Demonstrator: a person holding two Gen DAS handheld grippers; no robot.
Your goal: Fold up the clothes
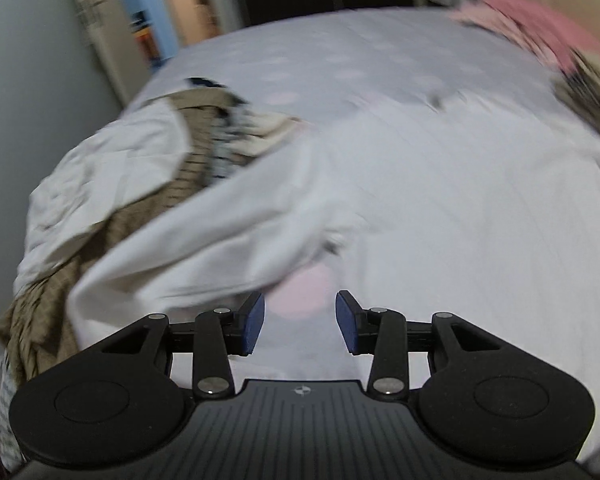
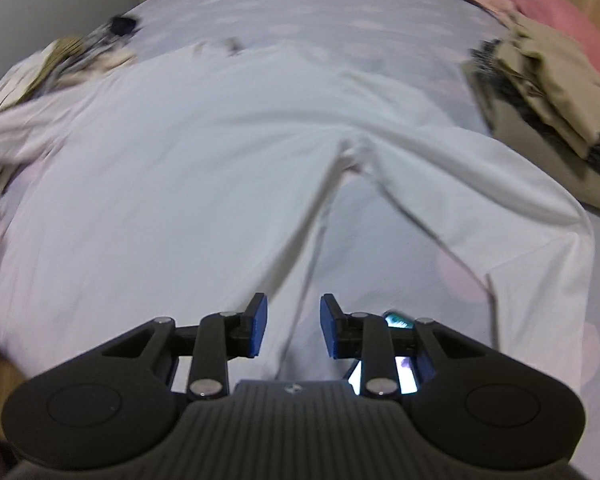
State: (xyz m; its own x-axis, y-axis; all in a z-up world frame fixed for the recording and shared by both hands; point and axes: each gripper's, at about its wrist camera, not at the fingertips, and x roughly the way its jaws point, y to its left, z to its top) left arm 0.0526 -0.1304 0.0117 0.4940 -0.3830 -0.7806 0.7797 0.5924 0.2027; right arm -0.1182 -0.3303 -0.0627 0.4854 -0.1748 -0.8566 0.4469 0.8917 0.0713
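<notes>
A white shirt (image 2: 188, 168) is spread flat across the bed (image 2: 284, 4), its sleeves reaching toward the near edge. The left hand-held gripper (image 1: 300, 322) and the right hand-held gripper (image 2: 293, 326) are held above it with jaws parted, nothing between them. Unfolded clothes (image 1: 148, 184) are heaped at the left; folded ones (image 2: 548, 92) are stacked at the far right.

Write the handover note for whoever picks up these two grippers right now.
Left gripper: open, empty, over the bed near a sleeve of the white shirt.
Right gripper: open, empty, above the shirt's other sleeve.
Shirt lies spread on the bed sheet, not yet folded.
Unsorted pile sits at the left of the bed; folded stack at the right.
Left to do: fold the shirt, then the pile.
</notes>
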